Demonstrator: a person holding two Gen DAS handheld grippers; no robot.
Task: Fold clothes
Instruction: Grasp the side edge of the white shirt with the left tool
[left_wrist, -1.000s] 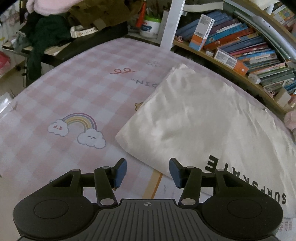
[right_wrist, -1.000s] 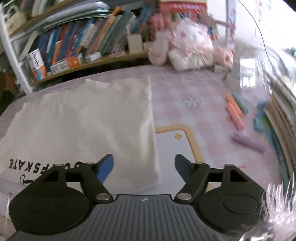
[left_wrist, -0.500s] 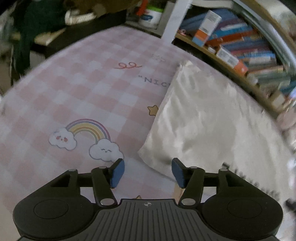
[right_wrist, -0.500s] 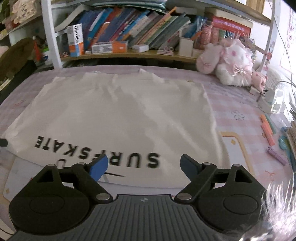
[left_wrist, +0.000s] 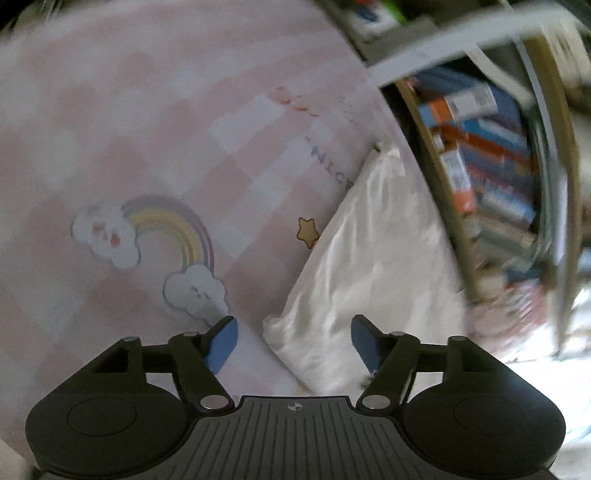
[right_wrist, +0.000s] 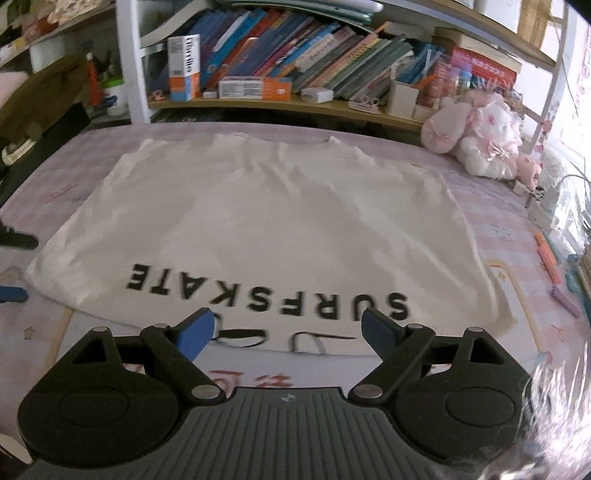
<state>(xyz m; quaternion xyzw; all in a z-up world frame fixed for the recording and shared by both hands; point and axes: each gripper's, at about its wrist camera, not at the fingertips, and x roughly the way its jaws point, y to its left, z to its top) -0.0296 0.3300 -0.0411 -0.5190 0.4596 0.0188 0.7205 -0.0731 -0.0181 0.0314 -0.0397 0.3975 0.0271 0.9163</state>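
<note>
The left hand-held gripper (left_wrist: 291, 341) points steeply downward, its jaws apart and having just been opening; a corner of pale cloth lies in the gap between the blue pads (left_wrist: 221, 343), which do not press on it. The right hand-held gripper (right_wrist: 286, 330) is also angled downward, its jaws spread wide after opening further, with nothing pinched between its blue pads (right_wrist: 194, 332).

Left view motion-blurred; right view sharper, glare at right edge.
</note>
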